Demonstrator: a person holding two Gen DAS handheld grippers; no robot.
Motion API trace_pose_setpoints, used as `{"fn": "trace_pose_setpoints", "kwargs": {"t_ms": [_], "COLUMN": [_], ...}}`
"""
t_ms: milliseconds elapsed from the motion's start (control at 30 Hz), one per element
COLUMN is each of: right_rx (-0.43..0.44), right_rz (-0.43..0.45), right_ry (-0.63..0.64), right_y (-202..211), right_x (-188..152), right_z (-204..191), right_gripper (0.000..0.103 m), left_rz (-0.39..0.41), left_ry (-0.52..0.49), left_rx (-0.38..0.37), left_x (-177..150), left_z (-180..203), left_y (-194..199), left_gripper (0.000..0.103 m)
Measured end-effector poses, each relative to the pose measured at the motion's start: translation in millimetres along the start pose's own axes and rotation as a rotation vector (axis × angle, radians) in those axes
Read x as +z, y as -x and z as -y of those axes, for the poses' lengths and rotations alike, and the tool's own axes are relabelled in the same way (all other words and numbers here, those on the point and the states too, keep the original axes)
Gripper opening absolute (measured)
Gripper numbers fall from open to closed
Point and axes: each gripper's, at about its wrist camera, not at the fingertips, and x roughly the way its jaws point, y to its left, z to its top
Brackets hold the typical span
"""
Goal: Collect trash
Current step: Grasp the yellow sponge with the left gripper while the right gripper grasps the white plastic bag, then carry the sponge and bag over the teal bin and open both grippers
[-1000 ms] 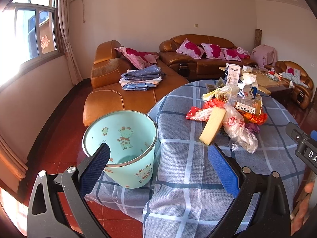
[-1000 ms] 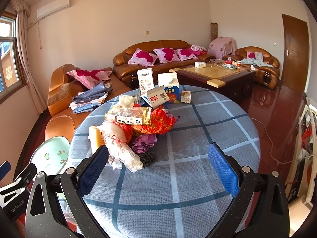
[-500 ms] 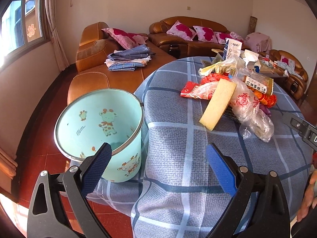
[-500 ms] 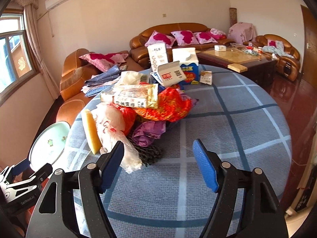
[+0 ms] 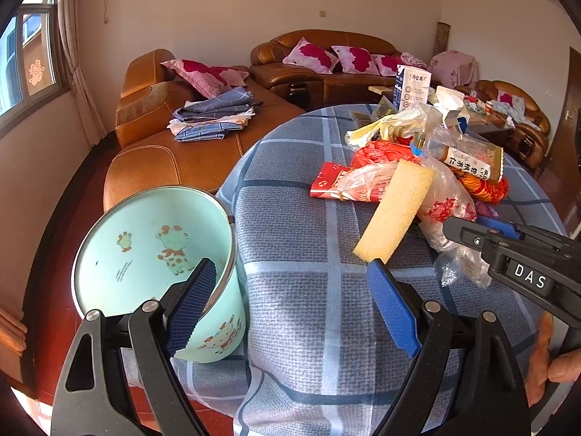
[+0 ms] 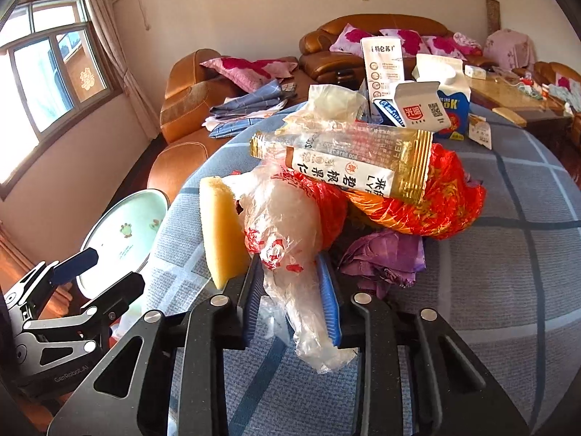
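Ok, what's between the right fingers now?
The tail of the clear plastic bag with red print sits between the right gripper's fingers, seen in the right wrist view.

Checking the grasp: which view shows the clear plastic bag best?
Right wrist view. The clear plastic bag fills the centre, and the right hand-held gripper is closed around its lower part. The left wrist view shows only its side, partly behind the yellow sponge and the gripper's body.
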Motion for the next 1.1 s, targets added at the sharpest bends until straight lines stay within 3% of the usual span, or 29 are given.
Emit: {"fn": "trace_pose_setpoints", "kwargs": {"t_ms": [100,367,500,533,567,900,1100], "right_rx": [0.017,0.024,0.012,0.014,0.017,0.034,0.056], "right_rz": [0.014,0.062,0.068,0.068,0.07,0.17,0.176], "right_ry": [-0.016,-0.086,-0.098,-0.104,-0.109,-0.109,-0.069], "right_y": [5.2,34.3,37.3,38.0,38.8,63.6,61.9], "right_x": [-1.9,-2.5,-4.8,-5.5,-6.1,4.2,12.1], "right_z": [5.8,29.2,29.7,30.1,31.1,20.3,-3.9], "right_gripper": [0.019,0.019,0.019,0.019,0.019,0.019,0.019], "left_rz": [0.0,-0.032,-0.066,-0.072,-0.077,0.03,0.071], "left_ry": [-0.013,-0.066,-0.073,-0.069,-0.059,0.021,0.08], "left_rx": [-0.046,-0.138,-0.16,-0.167,-0.176,-0.148,-0.073], "left_x": [6.4,23.8,30.0,30.1,29.6,28.2,30.0], "left_z": [12.3,49.7,60.4,60.1,58.8,29.6,-12.0], "left_y": [-9.5,-41.5,-56.5,-58.4,-59.5,-19.3,10.3], "left_gripper": [0.084,0.08,0.058,0.043,0.037,0.032,0.033]}}
